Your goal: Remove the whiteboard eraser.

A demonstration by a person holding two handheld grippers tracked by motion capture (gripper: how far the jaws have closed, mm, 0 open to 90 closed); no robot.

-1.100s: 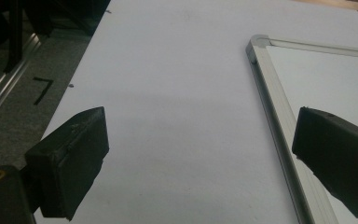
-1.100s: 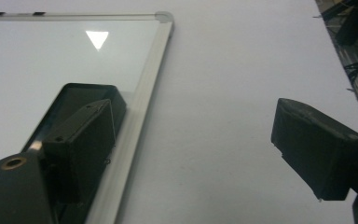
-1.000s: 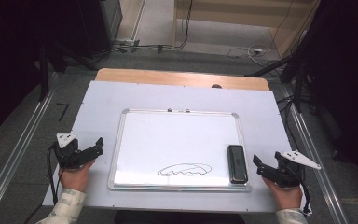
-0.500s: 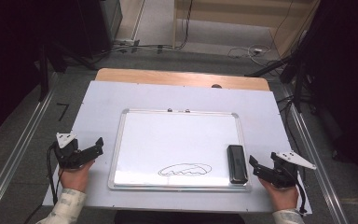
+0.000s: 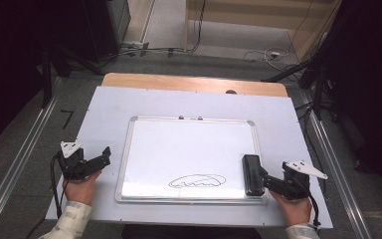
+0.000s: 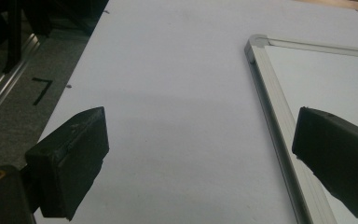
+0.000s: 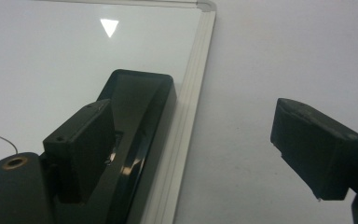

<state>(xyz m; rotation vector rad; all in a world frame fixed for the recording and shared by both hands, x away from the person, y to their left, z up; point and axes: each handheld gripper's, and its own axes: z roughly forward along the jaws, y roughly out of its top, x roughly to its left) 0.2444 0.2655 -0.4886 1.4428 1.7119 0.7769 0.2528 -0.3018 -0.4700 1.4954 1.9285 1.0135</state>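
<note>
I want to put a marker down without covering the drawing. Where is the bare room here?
The whiteboard is bare over its far half, above the scribble. The white table sheet is free between the board's far edge and the wooden strip. It is crowded near the eraser, where the right gripper reaches, and beside the left gripper.

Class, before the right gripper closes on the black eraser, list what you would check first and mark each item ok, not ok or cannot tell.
1. Right gripper jaws open: ok.
2. Eraser lies flat on the whiteboard: ok.
3. Eraser sits between the jaws: not ok; in the right gripper view one jaw is over it and the other is off the board.
4. Left gripper is clear of the whiteboard: ok.
5. Drawing is not under the eraser: ok.
</note>
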